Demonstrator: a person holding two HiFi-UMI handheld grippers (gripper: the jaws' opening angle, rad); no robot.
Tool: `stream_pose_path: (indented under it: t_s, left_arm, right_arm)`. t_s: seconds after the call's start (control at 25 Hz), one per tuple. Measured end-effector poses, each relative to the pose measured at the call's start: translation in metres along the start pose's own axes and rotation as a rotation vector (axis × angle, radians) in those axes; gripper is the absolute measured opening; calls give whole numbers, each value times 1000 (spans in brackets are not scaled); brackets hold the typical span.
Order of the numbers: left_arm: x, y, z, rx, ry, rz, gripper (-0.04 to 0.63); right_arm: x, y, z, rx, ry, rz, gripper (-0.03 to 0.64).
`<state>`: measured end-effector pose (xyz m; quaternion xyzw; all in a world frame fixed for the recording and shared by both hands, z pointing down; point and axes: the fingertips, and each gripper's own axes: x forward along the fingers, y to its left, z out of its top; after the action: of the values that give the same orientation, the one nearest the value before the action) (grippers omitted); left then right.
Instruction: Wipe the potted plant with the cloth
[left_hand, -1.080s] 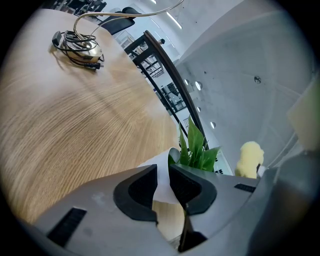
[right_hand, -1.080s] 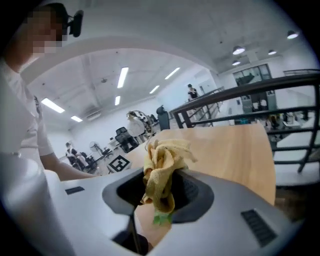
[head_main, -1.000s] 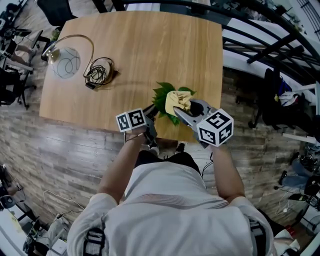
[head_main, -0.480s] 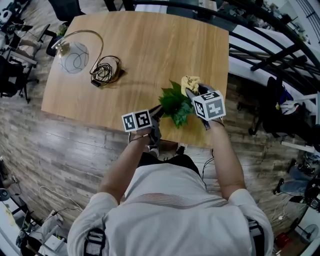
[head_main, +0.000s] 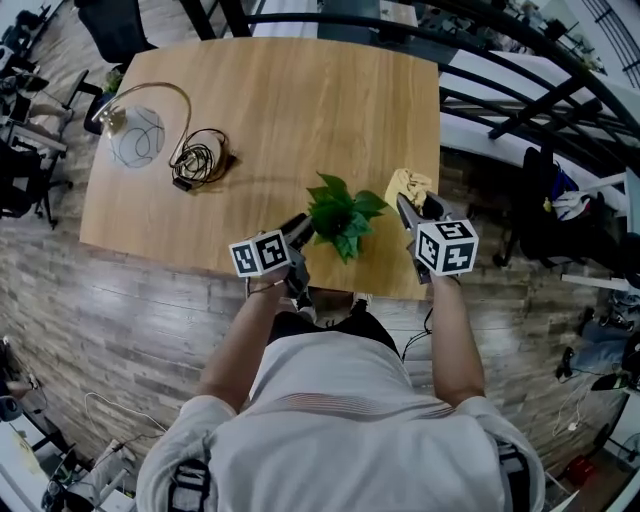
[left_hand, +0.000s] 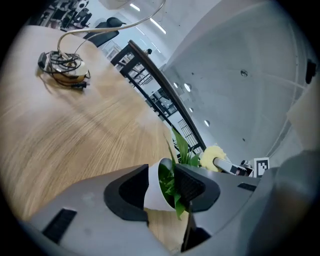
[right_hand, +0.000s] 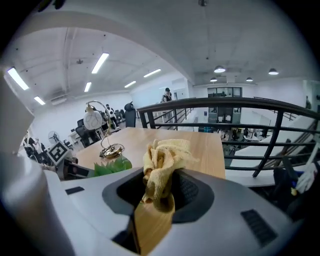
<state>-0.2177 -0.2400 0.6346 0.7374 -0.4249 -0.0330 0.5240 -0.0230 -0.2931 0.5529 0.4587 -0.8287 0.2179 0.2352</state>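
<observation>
By the tabletop's (head_main: 280, 100) near edge, the left gripper (head_main: 300, 228) has just been opening its jaws, and they now stand slack around the potted plant (head_main: 342, 218). Farther off, near the right edge, the right gripper (head_main: 408, 205) pinches the yellow cloth (head_main: 408, 184). The plant looks light, tippy and soft-leaved, so I'd steady it by the pot wall.
</observation>
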Motion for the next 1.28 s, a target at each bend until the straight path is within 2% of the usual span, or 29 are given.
stream_pose_path:
  t_s: [0.16,0.28,0.36,0.44,0.56,0.72,0.92,1.04,1.28]
  left_arm:
    - [-22,7,34,147,-77,111,146]
    - [-43,-16,77,338,-167,182,145]
    - [-56,-56,107,500,-241,183,143]
    - [-67,-102,132,629,-314,154,122]
    - [-80,-163,154,739,-401,84,96]
    - [-98,-225,162,840,-474,10,63]
    - [-114,-265,159,906,-503,-40,31]
    - [-117,-274,157,928,-507,-59,29]
    - [-121,-278,158,928,-505,-83,29]
  right_arm:
    - [-28,-7,12,14,-68,-28,187]
    - [-47,-16,31,11,-119,-52,187]
    - [-62,-19,48,3,-170,-66,187]
    - [-79,-21,67,-7,-224,-81,187]
    - [-105,-21,95,-24,-315,-100,186]
    - [-143,-12,134,-51,-440,-119,186]
    - [-187,11,178,-142,-568,-168,179]
    - [-198,24,189,-190,-600,-195,179]
    - [-193,43,188,-213,-589,-172,179]
